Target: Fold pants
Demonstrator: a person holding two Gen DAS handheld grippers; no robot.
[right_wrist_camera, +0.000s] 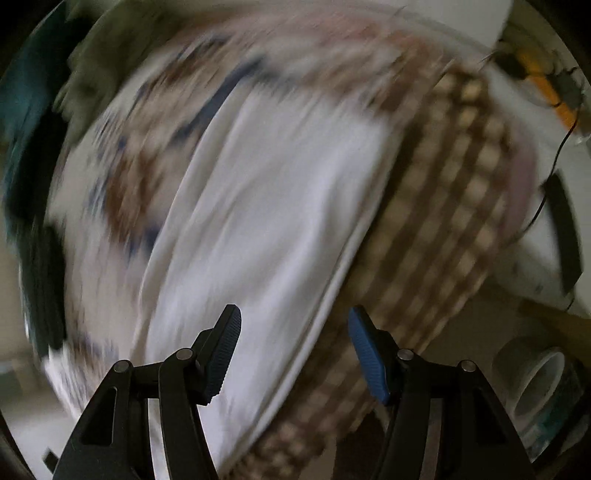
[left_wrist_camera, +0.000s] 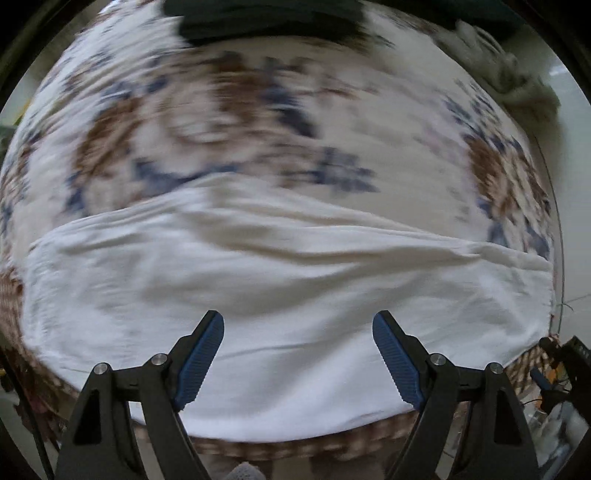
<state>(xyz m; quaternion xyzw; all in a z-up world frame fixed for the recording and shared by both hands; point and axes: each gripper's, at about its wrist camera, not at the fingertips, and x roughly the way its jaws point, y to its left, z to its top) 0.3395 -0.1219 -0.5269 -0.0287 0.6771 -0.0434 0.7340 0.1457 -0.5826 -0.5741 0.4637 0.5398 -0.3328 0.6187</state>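
White pants [left_wrist_camera: 280, 295] lie spread flat across the near part of a table covered with a floral cloth [left_wrist_camera: 221, 122]. My left gripper [left_wrist_camera: 297, 325] is open and empty, hovering above the pants near the table's front edge. In the right wrist view the white pants [right_wrist_camera: 266, 206] run diagonally, blurred by motion. My right gripper [right_wrist_camera: 294, 325] is open and empty, above the pants' edge where it meets the checked border [right_wrist_camera: 443, 221] of the cloth.
Dark clothing [left_wrist_camera: 266, 18] lies at the far side of the table. A pale garment [left_wrist_camera: 509, 70] sits at the far right. Cables and small devices [right_wrist_camera: 546, 85] lie off the table's edge, with a roll of tape [right_wrist_camera: 535, 380] beside it.
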